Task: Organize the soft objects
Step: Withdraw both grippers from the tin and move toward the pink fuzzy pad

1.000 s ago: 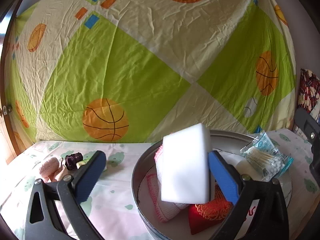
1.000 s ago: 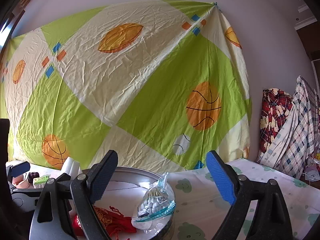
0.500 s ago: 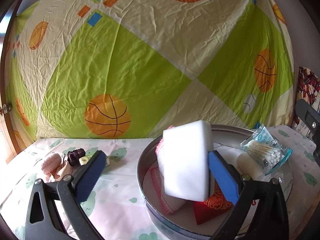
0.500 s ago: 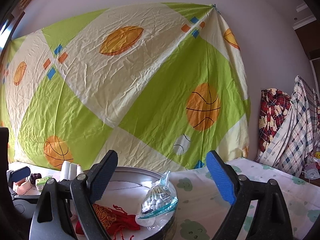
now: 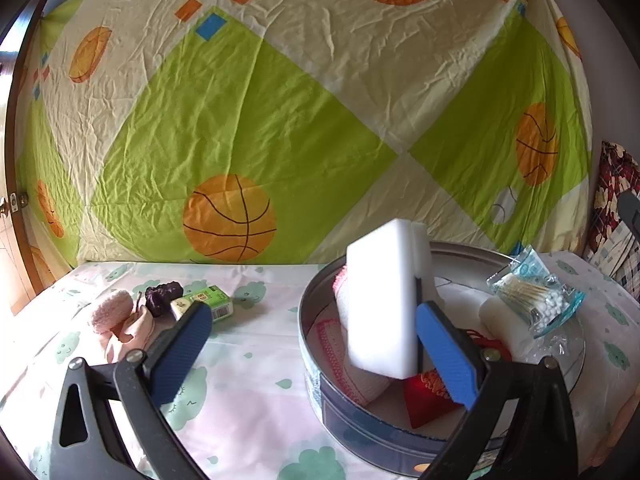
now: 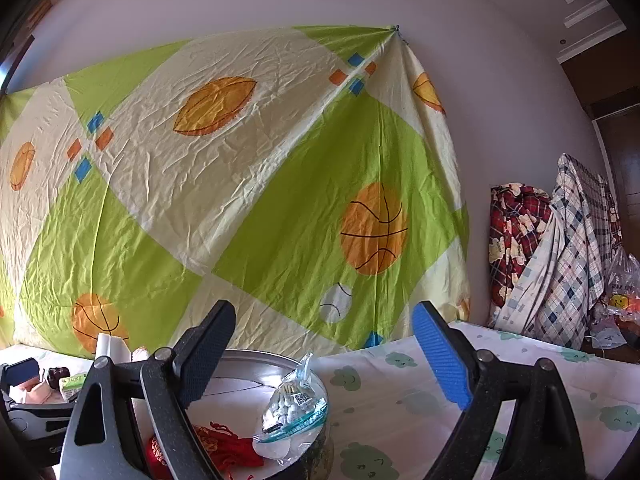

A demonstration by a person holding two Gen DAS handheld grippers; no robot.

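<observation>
A round metal tin (image 5: 320,364) stands on the cloud-print tablecloth. In it a white sponge (image 5: 380,300) stands on edge, leaning on a white cloth with pink trim (image 5: 340,364). A red pouch (image 5: 428,396), a white roll (image 5: 500,320) and a bag of cotton swabs (image 5: 536,300) also sit in the tin. My left gripper (image 5: 312,314) is open wide, its right finger beside the sponge and its left finger far off over the table. My right gripper (image 6: 324,312) is open and holds nothing, above the tin (image 6: 248,360) and the swab bag (image 6: 292,408).
Left of the tin lie a pink fluffy sock (image 5: 116,316), a dark small thing (image 5: 162,296) and a green box (image 5: 208,304). A basketball-print sheet (image 5: 280,120) hangs behind the table. Plaid fabrics (image 6: 560,260) are piled at the right.
The left wrist view has drawn back a little from the tin; the sponge stays on edge inside it. The right wrist view has tipped slightly upward. Neither gripper's jaw width has changed.
</observation>
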